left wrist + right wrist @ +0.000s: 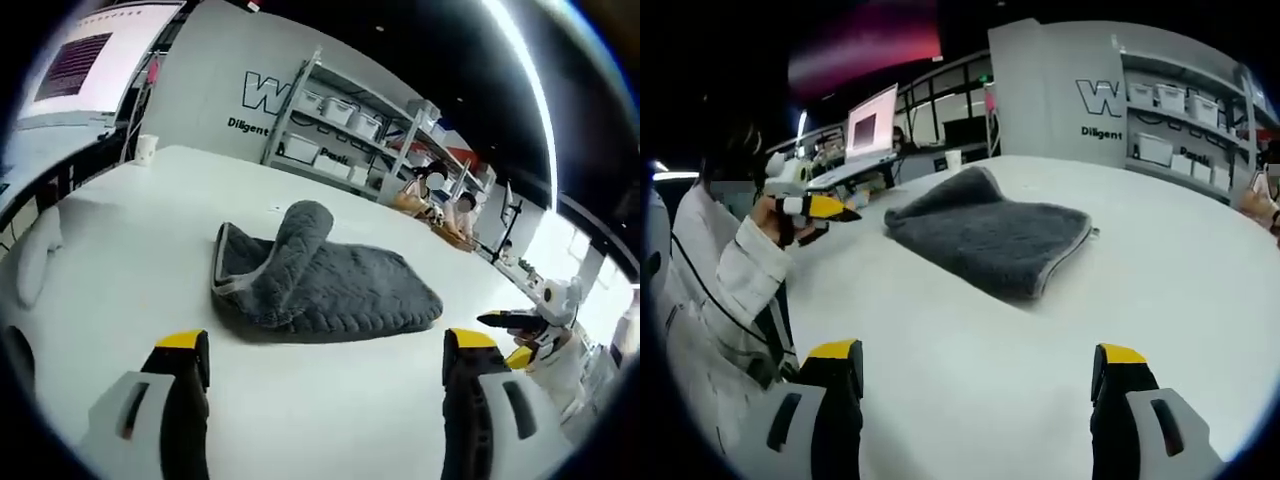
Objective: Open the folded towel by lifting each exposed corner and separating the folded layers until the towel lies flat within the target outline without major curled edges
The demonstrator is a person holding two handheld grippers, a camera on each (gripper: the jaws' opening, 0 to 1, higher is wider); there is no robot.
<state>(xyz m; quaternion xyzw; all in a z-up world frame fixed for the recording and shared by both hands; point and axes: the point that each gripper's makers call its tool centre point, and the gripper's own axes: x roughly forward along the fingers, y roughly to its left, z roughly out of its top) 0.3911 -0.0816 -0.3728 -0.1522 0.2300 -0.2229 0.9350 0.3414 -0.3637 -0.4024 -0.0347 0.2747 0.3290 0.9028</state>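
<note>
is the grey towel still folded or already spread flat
Still folded. The grey towel lies doubled in layers on the white table, one end curled up into a hump; no hand-held gripper touches it.

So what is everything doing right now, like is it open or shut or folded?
Towel: grey, still folded, one part curled up in a hump, lying on the table.
Left gripper: open, holding nothing, short of the towel.
Right gripper: open, holding nothing, short of the towel.
Table: white, with the towel on it.
Laptop: open at the far side of the table.
</note>
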